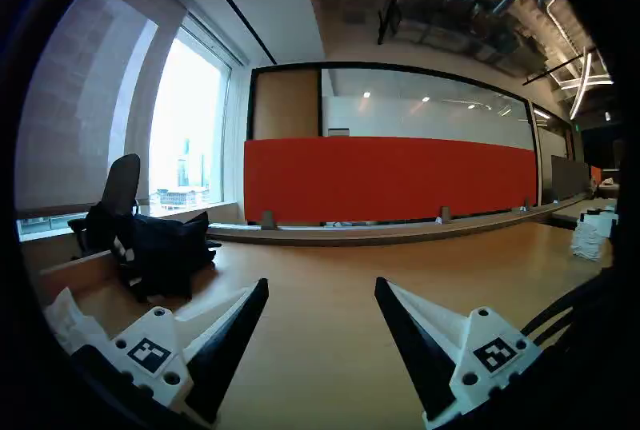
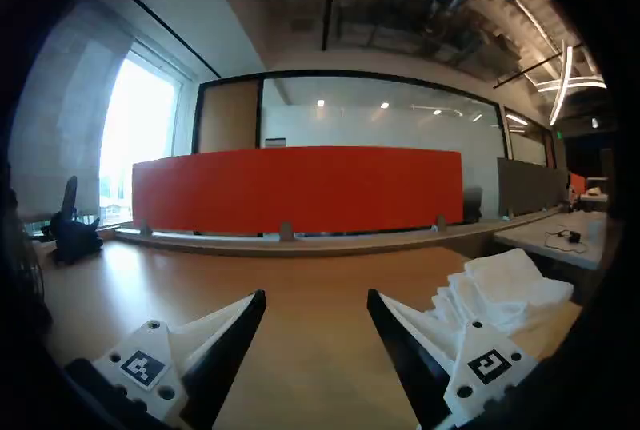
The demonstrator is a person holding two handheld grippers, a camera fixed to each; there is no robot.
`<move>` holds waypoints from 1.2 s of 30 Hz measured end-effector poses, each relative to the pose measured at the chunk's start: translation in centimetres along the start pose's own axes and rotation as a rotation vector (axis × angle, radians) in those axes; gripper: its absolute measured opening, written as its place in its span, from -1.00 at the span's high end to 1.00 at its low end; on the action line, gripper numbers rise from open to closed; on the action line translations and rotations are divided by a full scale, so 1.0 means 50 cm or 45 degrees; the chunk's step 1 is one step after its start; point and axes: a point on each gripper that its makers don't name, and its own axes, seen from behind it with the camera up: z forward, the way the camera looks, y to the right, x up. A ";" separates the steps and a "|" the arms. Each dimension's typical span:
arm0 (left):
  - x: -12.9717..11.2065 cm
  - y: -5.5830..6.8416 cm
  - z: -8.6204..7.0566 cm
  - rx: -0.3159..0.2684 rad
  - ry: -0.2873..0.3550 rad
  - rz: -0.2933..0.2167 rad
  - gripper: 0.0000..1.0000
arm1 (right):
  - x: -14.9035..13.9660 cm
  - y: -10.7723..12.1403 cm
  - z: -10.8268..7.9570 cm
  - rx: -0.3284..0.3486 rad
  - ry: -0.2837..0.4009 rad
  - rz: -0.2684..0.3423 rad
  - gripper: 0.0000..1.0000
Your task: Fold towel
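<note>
At lower centre of left gripper view, L gripper point(image 1: 320, 290) has fingers spread wide, nothing btwn them, wood table point(image 1: 320, 366) beneath. Towel stack point(image 1: 592, 236) at far right edge; black bag point(image 1: 164, 252) mid-left. In right gripper view, R gripper point(image 2: 314, 298) likewise released, empty; towel stack lower right, beside its right-hand finger. Red divider point(image 2: 296, 189) across mid-frame.

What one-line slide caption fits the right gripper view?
Open right gripper above a wooden desk, white towels piled beside it.
</note>
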 end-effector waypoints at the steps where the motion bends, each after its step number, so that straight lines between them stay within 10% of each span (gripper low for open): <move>1: 0.000 0.000 0.000 0.000 0.000 0.000 -0.98 | -0.002 -0.001 0.000 0.002 -0.001 -0.001 -0.97; 36: 0.000 0.000 0.000 0.000 0.000 0.000 -0.98 | -0.005 -0.026 -0.006 0.026 0.016 -0.027 -0.97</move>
